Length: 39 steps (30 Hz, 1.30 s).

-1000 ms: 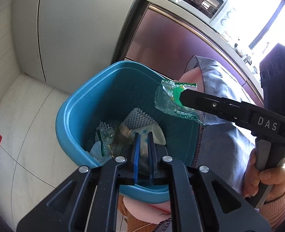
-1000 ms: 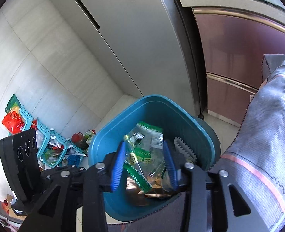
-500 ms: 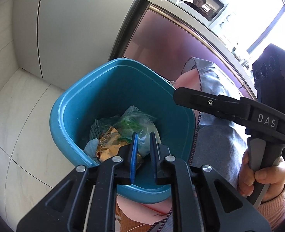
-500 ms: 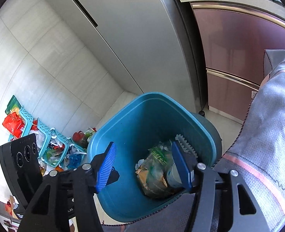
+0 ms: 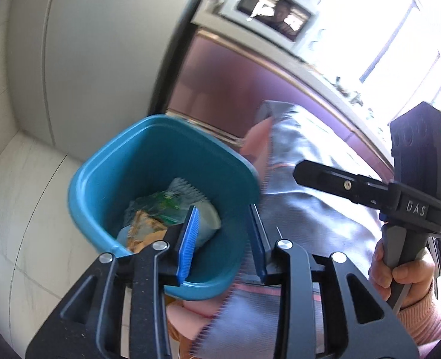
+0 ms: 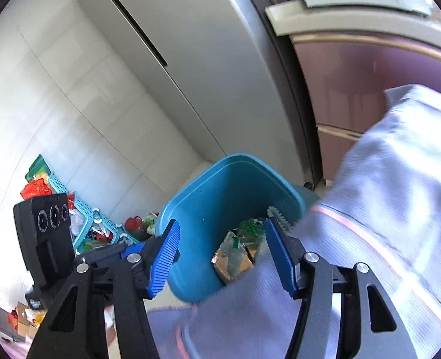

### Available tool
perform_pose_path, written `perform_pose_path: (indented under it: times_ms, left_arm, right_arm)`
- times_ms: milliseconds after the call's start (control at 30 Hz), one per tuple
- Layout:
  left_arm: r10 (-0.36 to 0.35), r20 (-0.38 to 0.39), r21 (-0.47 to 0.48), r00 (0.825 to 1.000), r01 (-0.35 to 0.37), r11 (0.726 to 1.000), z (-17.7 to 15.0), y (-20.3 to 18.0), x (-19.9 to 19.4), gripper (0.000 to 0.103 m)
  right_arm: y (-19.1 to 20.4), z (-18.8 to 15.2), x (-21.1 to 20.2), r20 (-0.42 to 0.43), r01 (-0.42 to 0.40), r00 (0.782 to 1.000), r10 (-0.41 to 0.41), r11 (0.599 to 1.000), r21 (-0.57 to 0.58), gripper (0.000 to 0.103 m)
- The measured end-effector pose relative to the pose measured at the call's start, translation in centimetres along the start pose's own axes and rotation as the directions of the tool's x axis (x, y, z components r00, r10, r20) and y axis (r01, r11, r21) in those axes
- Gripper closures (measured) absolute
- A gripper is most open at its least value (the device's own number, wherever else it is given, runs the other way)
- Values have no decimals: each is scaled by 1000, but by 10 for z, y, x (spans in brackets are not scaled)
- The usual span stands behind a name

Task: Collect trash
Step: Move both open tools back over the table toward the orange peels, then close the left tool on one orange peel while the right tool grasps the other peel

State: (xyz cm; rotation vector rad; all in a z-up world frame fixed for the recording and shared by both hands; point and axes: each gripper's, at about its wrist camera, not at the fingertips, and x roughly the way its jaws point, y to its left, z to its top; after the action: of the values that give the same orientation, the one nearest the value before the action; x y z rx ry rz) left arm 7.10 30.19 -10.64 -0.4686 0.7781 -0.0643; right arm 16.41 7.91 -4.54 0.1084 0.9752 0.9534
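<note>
Your left gripper (image 5: 223, 239) has just been opening its jaws; they stand apart with nothing between the pads. Your right gripper (image 6: 229, 257) has its jaws set wide apart, also with nothing in them. Both point down toward the blue bin (image 5: 100, 161), which in my judgement fits a release just made: the tools are above the opening so that whatever is let go falls inside.

Working left to right in the right wrist view: turquoise baskets (image 6: 82, 218) of mixed items sit on the floor by the tiled wall, well apart from the bin. The bin comes next, standing on the floor beside a grey cloth (image 6: 384, 209) that drapes past its right rim and hides part of that edge. Behind it rise tall grey cabinet doors (image 6: 190, 59).

The trash lies in the bottom of the bin: a crumpled clear wrapper with green print (image 5: 163, 203) on top, a gold-brown packet (image 5: 142, 230) beside it, and a white ridged piece (image 5: 187, 185) behind. All looks light, thin and crushed. No trash hangs over the rim.
</note>
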Motion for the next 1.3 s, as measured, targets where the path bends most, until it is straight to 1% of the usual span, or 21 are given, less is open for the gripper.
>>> perform_pose_path:
  times_ms: [100,200,267,367,433,500,633,700,800,900,967,1033,1067,1167,1233,1300]
  left_arm:
    - [-49,12,57,999,48,997,-1,-27,-4,67]
    - [-104,6,122,995,102,987,-5,-59,-3,65]
    - [-135,-6,163,991,134,977,-10,-81,1,63]
    - [-196,-47,207,979,202,957,-16,-115,11,62]
    - [-232,-79,238,969,245,940,-22,-140,19,62]
    - [-257,-113,260,960,278,925,-28,-164,29,62]
    - [-289,-175,314,941,332,889,-38,-213,50,62]
    - [-303,-206,335,931,358,872,-42,-236,59,62]
    - [-314,-250,365,916,390,845,-49,-270,74,62]
    - [-314,-292,386,903,412,826,-56,-301,90,62]
    - [-318,-320,395,892,431,811,-60,-319,100,62]
    - [-312,-339,406,887,437,803,-64,-335,109,62]
    - [-315,-350,411,882,447,794,-66,-342,112,62]
    - [-305,-368,422,878,450,787,-70,-360,124,62]
    - [-294,-377,426,878,447,787,-71,-371,132,62]
    - [-286,-384,424,878,443,790,-72,-379,139,62]
  right_arm:
    - [-9,-13,-34,51,23,998,-23,1000,-4,46]
    - [-22,-28,-72,107,71,992,-71,997,11,46]
    - [-33,-41,-96,145,110,983,-113,993,30,46]
    - [-52,-60,-133,195,180,962,-192,981,77,46]
    - [-65,-73,-156,218,220,945,-242,968,120,46]
    - [-79,-87,-177,235,267,924,-300,950,164,46]
    - [-106,-113,-220,269,340,875,-404,906,253,45]
    - [-122,-127,-240,280,376,844,-457,878,296,45]
    - [-144,-142,-262,287,409,807,-516,839,359,45]
    - [-163,-153,-278,284,425,781,-557,806,412,45]
    - [-179,-157,-283,268,429,776,-571,789,439,45]
    - [-190,-163,-288,260,421,779,-571,783,457,45]
    - [-195,-166,-288,252,421,780,-572,779,464,45]
    - [-207,-177,-292,239,401,795,-557,780,481,45]
    - [-209,-180,-289,228,404,800,-555,779,480,45]
    - [-212,-180,-288,224,386,813,-538,785,485,45]
